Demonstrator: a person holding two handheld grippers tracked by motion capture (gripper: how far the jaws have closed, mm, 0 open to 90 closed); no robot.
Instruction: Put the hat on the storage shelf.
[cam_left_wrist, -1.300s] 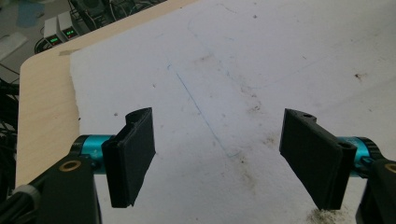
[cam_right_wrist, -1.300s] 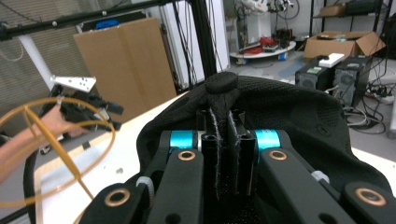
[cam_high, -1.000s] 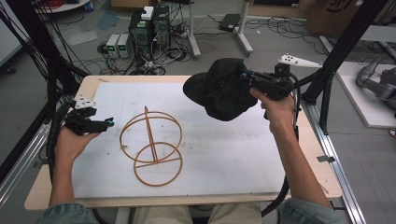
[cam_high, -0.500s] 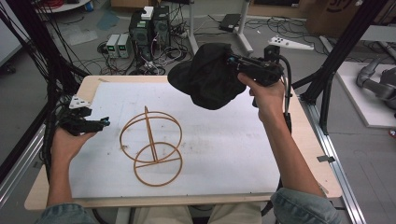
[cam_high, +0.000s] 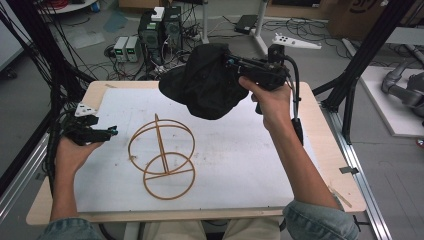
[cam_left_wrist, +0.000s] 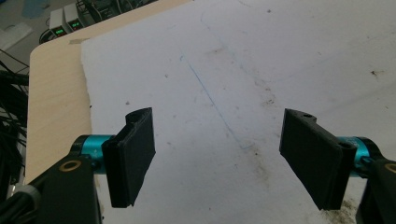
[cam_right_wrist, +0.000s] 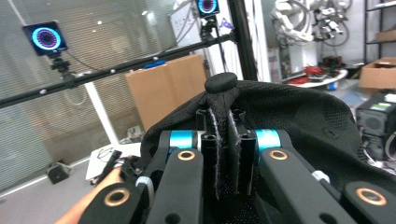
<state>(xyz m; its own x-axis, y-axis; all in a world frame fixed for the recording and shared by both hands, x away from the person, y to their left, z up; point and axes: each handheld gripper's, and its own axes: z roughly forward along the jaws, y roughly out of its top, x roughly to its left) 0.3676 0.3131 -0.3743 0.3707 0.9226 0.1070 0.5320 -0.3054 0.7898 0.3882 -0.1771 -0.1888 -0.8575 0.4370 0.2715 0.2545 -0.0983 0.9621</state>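
The cap (cam_high: 207, 82) is black, of fine mesh-like fabric, with a round button at its crown; it hangs in the air above the far part of the bench (cam_high: 320, 150), clear of the surface, its brim pointing left and its body drooping below; in the right gripper view a fold of its fabric (cam_right_wrist: 224, 140) stands pinched between the two jaws of the right claw (cam_high: 231, 62), button uppermost; its inner side is probably turned downward, though that is hard to see.
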